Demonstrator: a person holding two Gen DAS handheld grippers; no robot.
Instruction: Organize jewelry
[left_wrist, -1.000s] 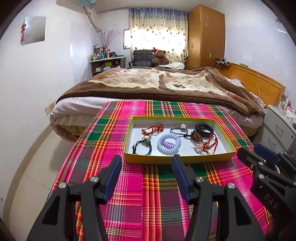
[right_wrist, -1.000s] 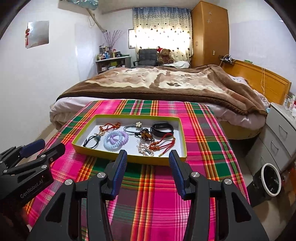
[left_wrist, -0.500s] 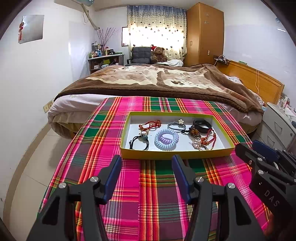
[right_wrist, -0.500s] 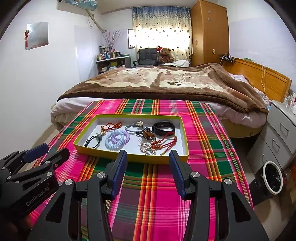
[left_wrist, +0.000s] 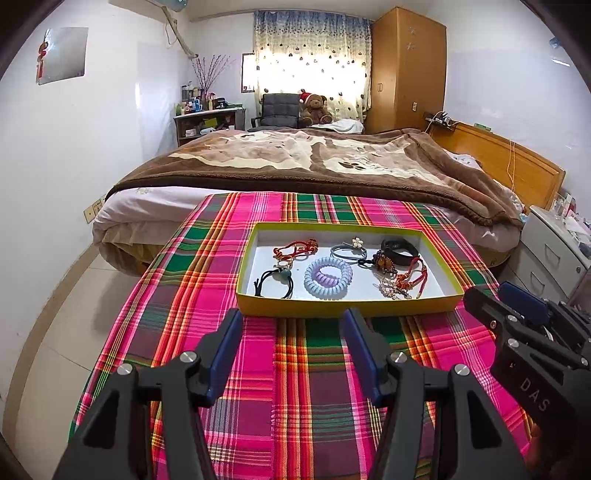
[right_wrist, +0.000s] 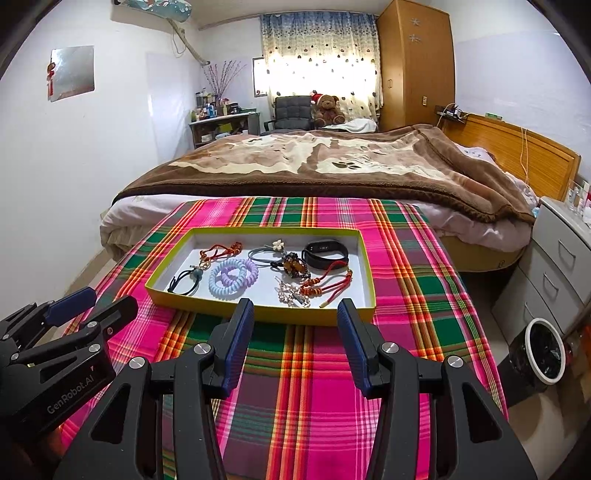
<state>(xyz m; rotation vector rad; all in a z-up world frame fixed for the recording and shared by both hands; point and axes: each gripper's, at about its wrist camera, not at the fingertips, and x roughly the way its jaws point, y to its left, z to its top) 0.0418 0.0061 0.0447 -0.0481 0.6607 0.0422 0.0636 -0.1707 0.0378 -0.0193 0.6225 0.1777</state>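
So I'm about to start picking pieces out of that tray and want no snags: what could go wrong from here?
The beaded charm, red cord bracelet and pearl piece lie overlapped, so lifting one may drag the others. The shallow yellow tray could slide on the plaid cloth if nudged. Both open claws, left claw and right claw, sit close together and may collide.
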